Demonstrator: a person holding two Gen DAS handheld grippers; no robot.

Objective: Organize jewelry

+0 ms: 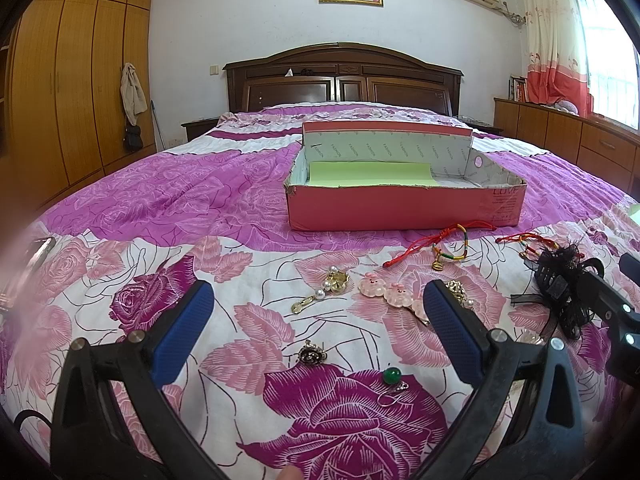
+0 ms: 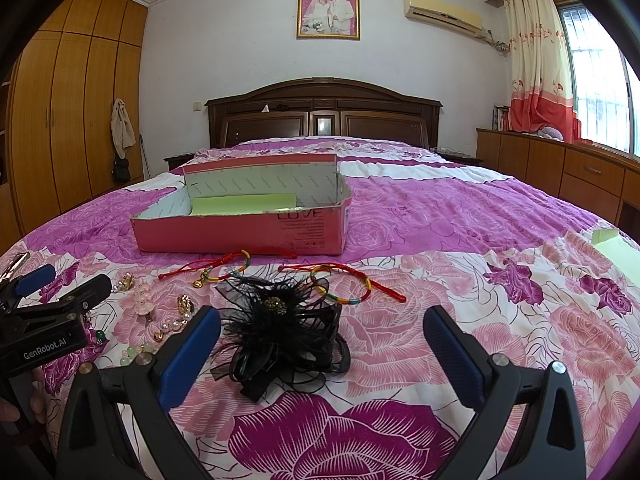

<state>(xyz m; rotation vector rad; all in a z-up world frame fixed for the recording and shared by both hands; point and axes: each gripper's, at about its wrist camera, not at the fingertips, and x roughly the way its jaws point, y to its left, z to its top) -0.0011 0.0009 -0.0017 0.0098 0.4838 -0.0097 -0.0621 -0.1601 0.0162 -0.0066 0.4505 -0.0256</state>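
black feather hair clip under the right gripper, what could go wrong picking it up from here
The black feather hair clip is mostly loose fluff, so the open right gripper may pinch only feathers and it could slip out. One striped cord bracelet lies right against its far edge and may snag and drag along toward the pink box.

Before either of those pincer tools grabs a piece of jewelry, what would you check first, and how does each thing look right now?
1. Left gripper open, holding nothing: ok.
2. Right gripper open, holding nothing: ok.
3. Pink box open to receive pieces: ok.
4. Black feather hair clip lies between the right gripper's fingers: ok.
5. Red cord bracelets lying clear of the clip: cannot tell, the feathers overlap one.
6. Green bead earring lies separate from the other pieces: ok.
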